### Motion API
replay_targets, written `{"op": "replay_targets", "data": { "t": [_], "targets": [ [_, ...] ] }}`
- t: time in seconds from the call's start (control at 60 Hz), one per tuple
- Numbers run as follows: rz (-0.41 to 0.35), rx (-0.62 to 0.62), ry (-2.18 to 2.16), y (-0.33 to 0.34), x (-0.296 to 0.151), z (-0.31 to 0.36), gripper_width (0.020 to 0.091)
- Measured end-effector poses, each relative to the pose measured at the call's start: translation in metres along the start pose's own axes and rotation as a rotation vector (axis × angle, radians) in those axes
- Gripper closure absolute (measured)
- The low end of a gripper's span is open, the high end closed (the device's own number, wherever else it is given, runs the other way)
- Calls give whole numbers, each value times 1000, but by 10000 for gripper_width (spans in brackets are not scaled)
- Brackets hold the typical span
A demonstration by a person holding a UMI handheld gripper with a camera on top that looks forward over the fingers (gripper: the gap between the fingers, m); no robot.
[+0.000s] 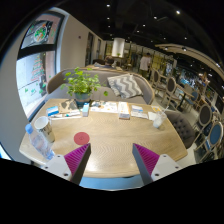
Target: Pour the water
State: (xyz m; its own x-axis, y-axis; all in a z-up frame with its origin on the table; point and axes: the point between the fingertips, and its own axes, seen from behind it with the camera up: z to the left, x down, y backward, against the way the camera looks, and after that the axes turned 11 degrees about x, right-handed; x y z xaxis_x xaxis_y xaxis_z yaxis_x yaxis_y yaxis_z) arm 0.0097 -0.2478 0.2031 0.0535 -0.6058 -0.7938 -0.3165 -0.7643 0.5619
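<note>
Wood: a pale, smooth-topped wooden bench (115, 140) stretches ahead of the gripper, rectangular with rounded-looking edges.
Gripper: the gripper (110, 160) hangs low over the near edge of the bench, its fingers spread wide apart and holding nothing.
Pads: each finger carries a magenta pad (76, 156) on its inner face, wedge-shaped and matte.
Bottle: a clear plastic water bottle (37, 141) stands upright on the bench, just beyond and outside the left finger; its body looks ribbed and see-through.
Red disc: a small, flat, round red coaster-like disc (81, 138) lies on the wood just ahead of the left finger, close beside the bottle.
Cup: a small pale cup (157, 119) stands toward the far right of the bench, well beyond the right finger; its material is hard to tell.
Plant: a leafy green plant (80, 83) in a dark pot stands at the far left of the bench, well beyond the fingers.
Papers: flat printed sheets or booklets (118, 107) lie in a row along the far side of the bench, beside the plant.
Sofa: a light grey upholstered sofa (125, 88) with a patterned cushion sits behind the bench.
Room: a dark ceiling with small round lights arches overhead; chairs (200, 125) stand off to the right of the gripper.
</note>
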Motion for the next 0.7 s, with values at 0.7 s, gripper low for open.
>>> {"op": "replay_targets", "data": {
  "t": [0.7],
  "targets": [
    [-39,-380,44,51,67,271,247]
  ]
}}
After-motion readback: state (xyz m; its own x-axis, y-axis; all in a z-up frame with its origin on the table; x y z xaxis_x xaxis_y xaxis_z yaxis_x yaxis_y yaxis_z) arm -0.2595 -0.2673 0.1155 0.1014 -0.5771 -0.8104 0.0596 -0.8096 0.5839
